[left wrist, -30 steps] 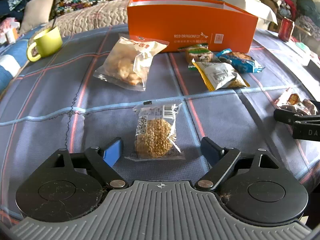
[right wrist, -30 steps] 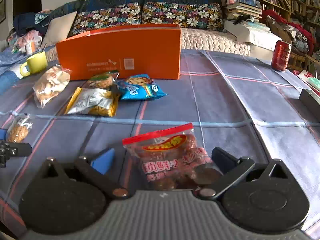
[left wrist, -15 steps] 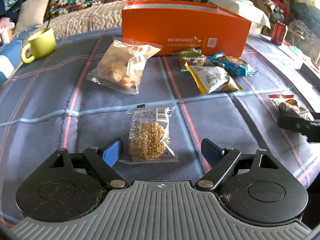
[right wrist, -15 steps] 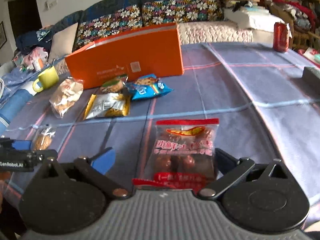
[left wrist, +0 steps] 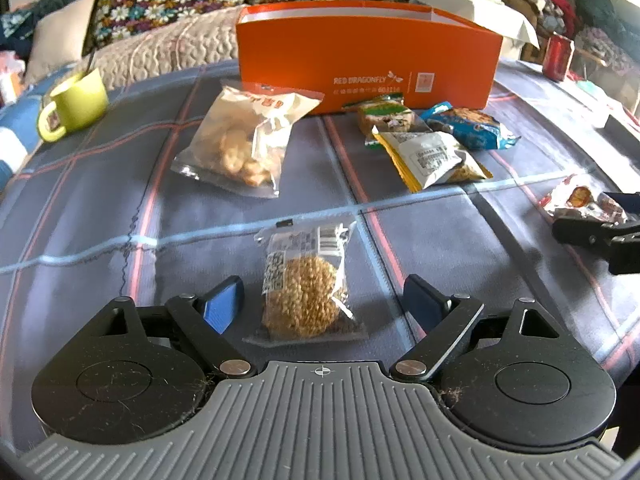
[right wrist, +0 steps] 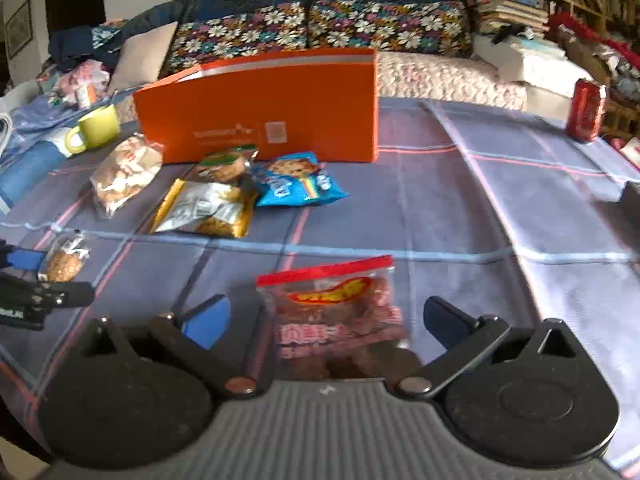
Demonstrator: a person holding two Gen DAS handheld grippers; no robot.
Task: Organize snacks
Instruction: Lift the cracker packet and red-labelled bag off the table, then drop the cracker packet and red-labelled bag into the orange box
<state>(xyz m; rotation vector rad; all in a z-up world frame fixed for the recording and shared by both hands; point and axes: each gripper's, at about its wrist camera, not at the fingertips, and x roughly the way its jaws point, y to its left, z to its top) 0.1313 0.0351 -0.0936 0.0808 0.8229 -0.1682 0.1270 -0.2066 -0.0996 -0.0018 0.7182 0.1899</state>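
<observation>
Left gripper [left wrist: 320,300]: your jaws stand wide apart, one to each side of the puffed-grain packet [left wrist: 306,284]; neither pad touches it, so nothing is gripped.
Puffed-grain packet: it lies flat on the plaid cloth [left wrist: 100,208], near you and left of centre in the scene, its near half between the pads.
Right gripper [right wrist: 326,320]: your jaws are spread here too, with the red-topped snack bag [right wrist: 340,312] between them; there is a gap on both sides, so it looks released. The picture is blurred close in, so faint contact cannot be ruled out.
Red-topped snack bag: near you on the right of the cloth, well apart from the other snacks.
Orange box [left wrist: 360,60]: upright at the far side of the cloth, open at the top.
Other snacks: a clear cookie bag [left wrist: 244,144] lies far left, just in front of the box; a green packet [left wrist: 384,116], a yellow-and-white packet [left wrist: 432,156] and a blue packet [left wrist: 468,126] cluster at the box's right half.
Green mug [left wrist: 78,104]: far left, beside the cloth's edge.
</observation>
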